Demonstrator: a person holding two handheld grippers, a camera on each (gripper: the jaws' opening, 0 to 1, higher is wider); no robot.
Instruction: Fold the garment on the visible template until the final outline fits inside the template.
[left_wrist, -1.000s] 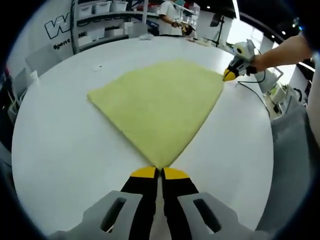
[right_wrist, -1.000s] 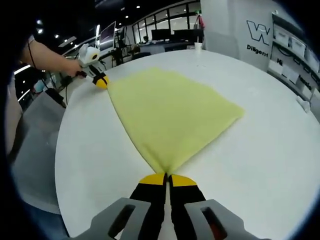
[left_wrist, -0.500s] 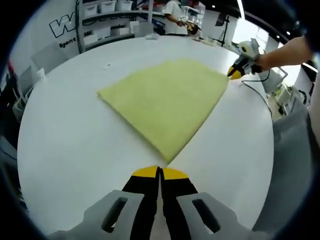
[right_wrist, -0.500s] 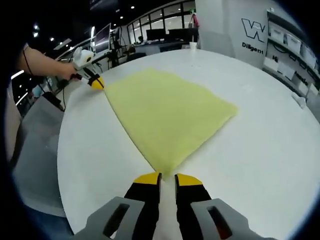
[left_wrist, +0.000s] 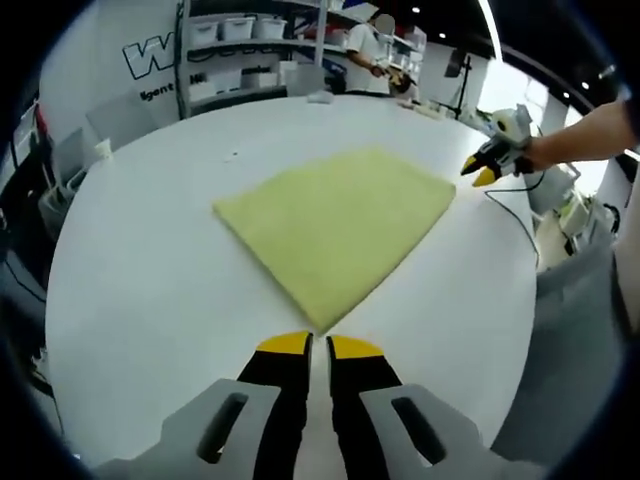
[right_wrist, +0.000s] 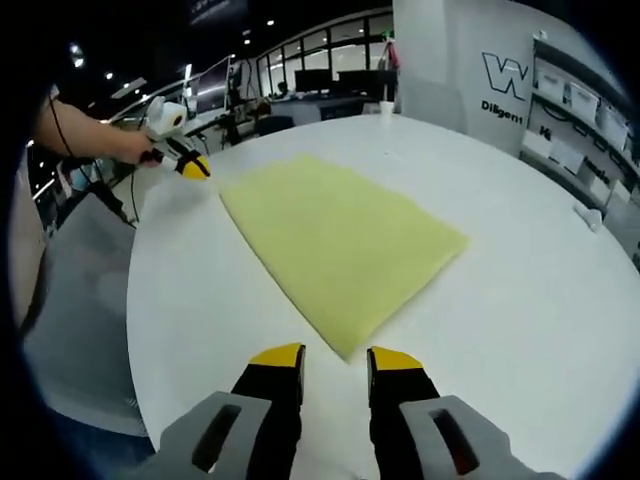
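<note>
Yellow garment (left_wrist: 338, 222): folded into a flat 4-cornered panel, lying near the middle of the round white table (left_wrist: 140, 290); nearest corner just ahead of each gripper, touching neither.

Left gripper (left_wrist: 320, 346): yellow-tipped jaws parted by a narrow slit, holding nothing, above bare tabletop. Seen from the right gripper view (right_wrist: 194, 169) beside the garment's far corner, off the cloth.

Right gripper (right_wrist: 336, 356): jaws clearly apart, holding nothing. Seen from the left gripper view (left_wrist: 480, 173) held by a hand (left_wrist: 527, 152), just beyond the far corner.

Shelving with bins (left_wrist: 240, 45) behind the table.

both tongs let go of the yellow cloth (left_wrist: 335, 222) corners — right tongs (right_wrist: 335, 360) now gaping.
</note>
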